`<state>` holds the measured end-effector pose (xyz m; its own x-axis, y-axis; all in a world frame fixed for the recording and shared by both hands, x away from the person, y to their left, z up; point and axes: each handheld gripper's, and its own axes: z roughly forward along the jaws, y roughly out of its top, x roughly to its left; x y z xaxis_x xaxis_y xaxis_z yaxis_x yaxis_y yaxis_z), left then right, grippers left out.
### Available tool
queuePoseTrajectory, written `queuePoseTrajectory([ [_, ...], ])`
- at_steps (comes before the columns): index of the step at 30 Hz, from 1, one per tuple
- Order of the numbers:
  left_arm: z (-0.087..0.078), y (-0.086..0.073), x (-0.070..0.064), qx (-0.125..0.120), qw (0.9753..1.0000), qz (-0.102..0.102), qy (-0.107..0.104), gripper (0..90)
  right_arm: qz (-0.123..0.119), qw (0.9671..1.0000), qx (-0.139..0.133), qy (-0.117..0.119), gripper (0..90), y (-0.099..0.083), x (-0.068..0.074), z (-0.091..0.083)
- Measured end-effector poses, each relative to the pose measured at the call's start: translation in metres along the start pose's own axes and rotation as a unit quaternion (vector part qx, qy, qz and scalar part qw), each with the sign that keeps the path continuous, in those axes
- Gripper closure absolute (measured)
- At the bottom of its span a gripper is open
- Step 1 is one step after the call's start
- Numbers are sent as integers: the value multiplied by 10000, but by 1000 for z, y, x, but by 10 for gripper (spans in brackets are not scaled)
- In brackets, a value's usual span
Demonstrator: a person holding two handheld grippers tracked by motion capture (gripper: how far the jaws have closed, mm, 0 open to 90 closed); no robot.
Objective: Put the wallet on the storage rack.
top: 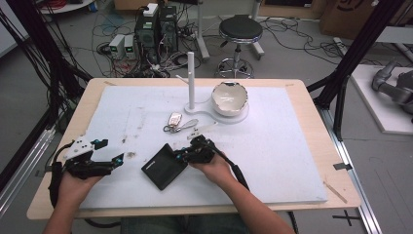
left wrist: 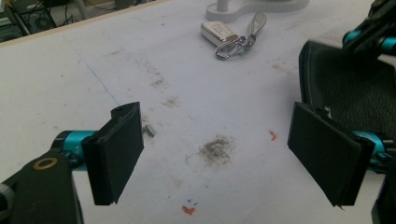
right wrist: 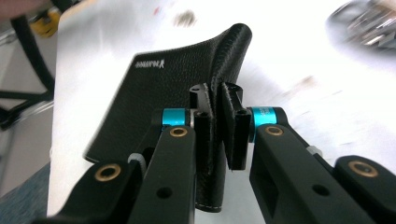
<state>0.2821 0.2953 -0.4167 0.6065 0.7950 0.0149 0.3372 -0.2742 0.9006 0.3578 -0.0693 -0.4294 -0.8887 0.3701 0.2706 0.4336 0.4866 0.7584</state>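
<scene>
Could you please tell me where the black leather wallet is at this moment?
In the high view the black leather wallet lies near the front middle of the white table mat, one edge pinched by the right gripper, below the silver key fob.

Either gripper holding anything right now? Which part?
The right gripper is shut on the black leather wallet, pinching one raised edge between its fingers. The left gripper is open and holds nothing.
</scene>
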Motion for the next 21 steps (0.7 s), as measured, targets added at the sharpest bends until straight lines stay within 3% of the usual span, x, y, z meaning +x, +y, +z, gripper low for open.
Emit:
queuePoseTrajectory([
  [1,0,0,0,0,10000,0,0,183,0,10000,0,0,850,0,0,0],
  [2,1,0,0,-25,10000,-12,-19,183,9,9997,-233,-109,850,2,-2,-12],
  [4,2,1,0,-29,10000,-10,-31,183,3,9994,-289,-179,851,3,-3,-17],
  [5,3,1,-1,-34,10000,-20,-44,183,-7,9985,-433,-346,851,4,-8,-29],
  [10,7,3,-1,-29,10000,-12,-81,183,42,9961,-630,-623,851,4,-16,-47],
  [11,9,4,-2,-35,9999,-1,-100,183,66,9942,-742,-773,851,4,-20,-58],
  [20,19,9,-2,-58,9998,3,-211,183,158,9872,-1048,-1192,851,6,-35,-92],
  [21,21,10,-2,-74,9997,-4,-234,183,161,9851,-1103,-1309,851,10,-39,-102],
])
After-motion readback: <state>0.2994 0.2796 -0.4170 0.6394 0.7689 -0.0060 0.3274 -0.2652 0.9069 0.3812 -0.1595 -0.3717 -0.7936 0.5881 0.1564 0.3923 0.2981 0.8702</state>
